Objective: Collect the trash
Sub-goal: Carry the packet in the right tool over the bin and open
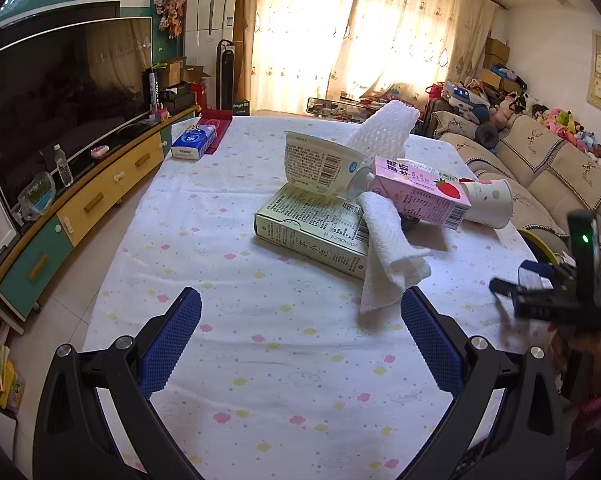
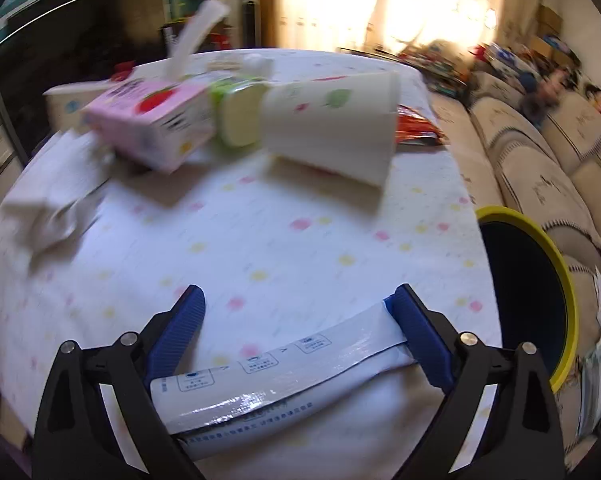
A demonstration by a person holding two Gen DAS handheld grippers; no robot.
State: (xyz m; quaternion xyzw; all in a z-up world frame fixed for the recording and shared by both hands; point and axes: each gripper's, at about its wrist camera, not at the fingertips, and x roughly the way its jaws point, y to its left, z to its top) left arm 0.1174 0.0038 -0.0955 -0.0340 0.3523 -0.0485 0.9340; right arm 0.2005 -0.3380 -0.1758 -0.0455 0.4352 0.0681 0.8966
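Right claw (image 2: 298,322) is spread wide around a white and blue wrapper (image 2: 276,376) on the worktop (image 2: 260,240), one pad touching its end, likely set to pinch it for the yellow-rimmed bin (image 2: 562,264) at 3 o'clock, whose inside looks dark. Left claw (image 1: 300,320) hangs open and empty. More trash sits at 12 o'clock: a pink carton (image 2: 148,120) and a tipped paper cup (image 2: 332,124).

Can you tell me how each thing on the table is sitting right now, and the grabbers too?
Paper cup: on its side.
Pink carton: tipped over, leaning on the pile.
Bowl: tilted on the box.
Box: lying flat.
Wrapper: lying between the right gripper's fingers.
Left gripper: open, empty.
Bin: open.
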